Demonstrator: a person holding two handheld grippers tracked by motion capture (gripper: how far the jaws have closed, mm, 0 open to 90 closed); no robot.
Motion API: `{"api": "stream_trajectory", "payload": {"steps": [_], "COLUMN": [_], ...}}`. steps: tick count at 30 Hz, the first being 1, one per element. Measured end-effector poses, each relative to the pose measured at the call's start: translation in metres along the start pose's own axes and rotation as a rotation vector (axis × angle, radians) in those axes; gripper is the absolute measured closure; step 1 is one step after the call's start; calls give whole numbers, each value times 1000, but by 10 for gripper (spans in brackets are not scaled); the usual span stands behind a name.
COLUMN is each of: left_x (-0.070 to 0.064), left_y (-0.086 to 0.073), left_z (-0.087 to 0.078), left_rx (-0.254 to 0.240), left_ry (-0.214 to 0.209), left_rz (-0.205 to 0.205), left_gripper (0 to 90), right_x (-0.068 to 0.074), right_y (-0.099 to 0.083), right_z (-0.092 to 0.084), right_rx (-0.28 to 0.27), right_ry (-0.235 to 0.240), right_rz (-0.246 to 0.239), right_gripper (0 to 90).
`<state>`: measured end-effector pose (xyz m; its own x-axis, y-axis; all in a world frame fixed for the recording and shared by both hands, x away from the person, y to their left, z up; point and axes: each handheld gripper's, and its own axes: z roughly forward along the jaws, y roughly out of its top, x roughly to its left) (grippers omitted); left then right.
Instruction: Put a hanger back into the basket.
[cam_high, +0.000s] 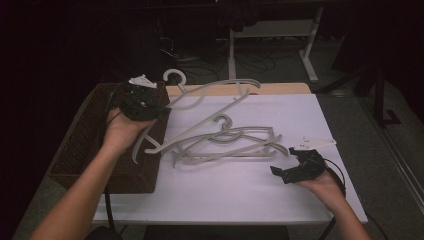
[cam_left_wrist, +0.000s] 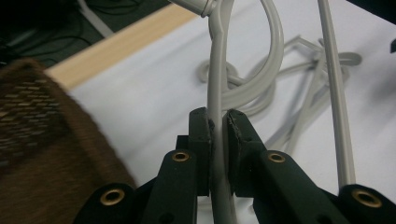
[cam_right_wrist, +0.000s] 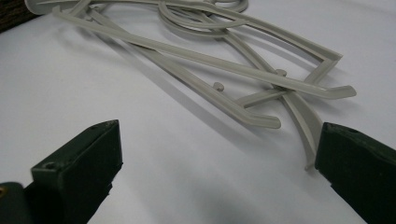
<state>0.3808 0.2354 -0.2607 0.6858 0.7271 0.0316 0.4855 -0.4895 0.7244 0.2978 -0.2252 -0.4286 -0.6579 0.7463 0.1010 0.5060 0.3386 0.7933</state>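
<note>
1. The left gripper (cam_high: 159, 111) was up over the near right corner of the dark brown woven basket (cam_high: 80, 145), a pale grey plastic clothes hanger (cam_high: 200, 97) clamped in its jaws.
2. In the left gripper view that clamp was plain: both black pads (cam_left_wrist: 201, 135) pressed flat on one thin grey bar of the lifted hanger (cam_left_wrist: 215, 84), jaws drawn in narrow around it, the bar running straight up between them.
3. The held hanger hung in the air, tilted, with its hook (cam_high: 173, 77) at the top left near the far edge of the table and its long arms stretching right above the white tabletop (cam_high: 240, 195).
4. One curved end of it drooped down beside the basket's right wall.
5. Below and to the right, a heap of the same grey plastic hangers (cam_high: 230, 145) lay flat on the white surface, tangled across each other at mid-table.
6. The right gripper (cam_high: 279, 172) sat low near the right front of the table, just beside the heap's right end, held in the person's right hand (cam_high: 325, 187).
7. Its jaws stood wide apart with nothing between them; in the right gripper view the tangle of hangers (cam_right_wrist: 224, 60) lay just ahead on the white top, apart from both pads.
8. A strip of light wooden edge (cam_high: 280, 88) showed along the far side of the table.
</note>
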Motion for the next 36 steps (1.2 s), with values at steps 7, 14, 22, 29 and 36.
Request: {"api": "stream_trajectory", "payload": {"steps": [7,14,22,29,36], "left_x": [35,74,119,144,158], "left_y": [-14,-47,-90,-123,-138], "left_z": [-36,-62,-88,-98,-91], "left_rx": [-19,-14,-5,12,76], "left_ry": [56,132,214,273,316], "left_rz": [-8,-49,-100,-136,-144], "left_gripper": [819,819,820,819,819], "right_x": [2,-1,-3,-2,-3], "right_y": [-1,-3,-4,-4,-4], "right_z": [2,2,2,2,2], "right_rx": [8,3,7,10,11], "right_ry": [-25,-35,-56,-65,-68], "right_rz": [-3,20,35,42,43], "right_gripper": [5,5,5,5,6]}}
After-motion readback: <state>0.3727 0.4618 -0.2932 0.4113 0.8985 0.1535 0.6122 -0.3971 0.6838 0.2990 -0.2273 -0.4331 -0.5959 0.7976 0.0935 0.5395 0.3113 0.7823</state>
